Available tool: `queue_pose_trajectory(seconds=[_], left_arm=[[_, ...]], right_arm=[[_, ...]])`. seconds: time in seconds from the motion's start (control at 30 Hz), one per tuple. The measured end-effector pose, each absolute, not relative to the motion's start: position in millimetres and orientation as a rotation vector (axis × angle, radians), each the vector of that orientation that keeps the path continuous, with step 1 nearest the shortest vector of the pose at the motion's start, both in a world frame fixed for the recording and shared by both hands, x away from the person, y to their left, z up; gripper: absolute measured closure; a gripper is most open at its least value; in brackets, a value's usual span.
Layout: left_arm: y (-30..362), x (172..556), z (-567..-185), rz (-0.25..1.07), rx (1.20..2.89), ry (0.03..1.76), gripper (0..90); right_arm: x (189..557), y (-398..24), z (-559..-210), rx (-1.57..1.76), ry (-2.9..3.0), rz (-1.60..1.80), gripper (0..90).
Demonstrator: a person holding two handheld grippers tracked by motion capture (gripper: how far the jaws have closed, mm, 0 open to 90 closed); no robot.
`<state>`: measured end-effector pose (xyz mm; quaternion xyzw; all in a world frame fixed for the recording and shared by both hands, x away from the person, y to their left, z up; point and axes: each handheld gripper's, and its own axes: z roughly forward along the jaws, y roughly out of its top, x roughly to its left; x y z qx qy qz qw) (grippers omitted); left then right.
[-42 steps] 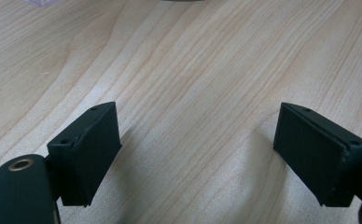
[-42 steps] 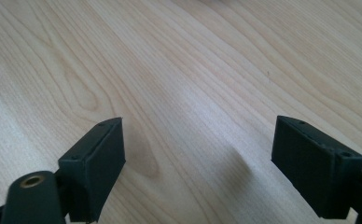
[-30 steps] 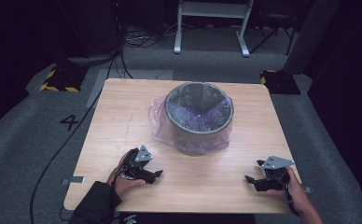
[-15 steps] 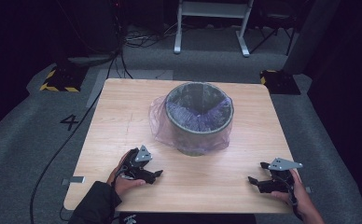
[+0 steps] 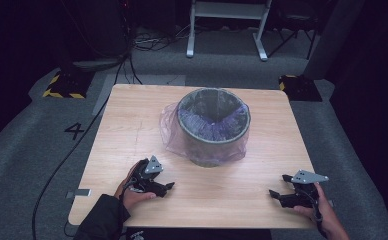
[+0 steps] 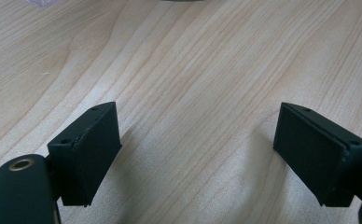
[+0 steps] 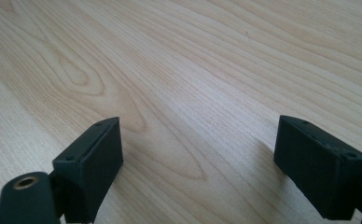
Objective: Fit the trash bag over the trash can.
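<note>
A grey round bin lined with a thin purple plastic bag stands in the middle of the wooden table. My left gripper rests low over the table's front left, held by a hand, jaws wide apart and nothing between them. My right gripper sits near the front right edge, also open and empty. Both point inward across bare wood. A sliver of the bag's edge shows at the top of the left gripper view.
Grey carpet surrounds the table, with a painted "4" at the left. Black-and-yellow floor blocks and cables lie behind, beside a white frame's legs. Bare wood lies between the two grippers in front of the bin.
My right gripper has slid slightly rightward and toward the front edge. The left gripper and the bin have stayed put.
</note>
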<state>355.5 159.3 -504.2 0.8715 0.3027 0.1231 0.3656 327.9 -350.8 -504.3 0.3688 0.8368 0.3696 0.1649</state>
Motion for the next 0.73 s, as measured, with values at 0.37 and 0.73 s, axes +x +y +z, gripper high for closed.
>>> queue_pose_trajectory(seconds=[0.37, 0.73], left_arm=[[158.6, 356.6, -504.1, 0.31, 2.245, 0.771, 13.8], [158.0, 357.8, -504.1, 0.305, 2.247, 0.766, 13.7]], right_arm=[[327.8, -350.6, -504.3, 1.055, 2.381, 1.051, 14.6], [327.8, -350.5, -504.3, 1.057, 2.38, 1.051, 14.7]])
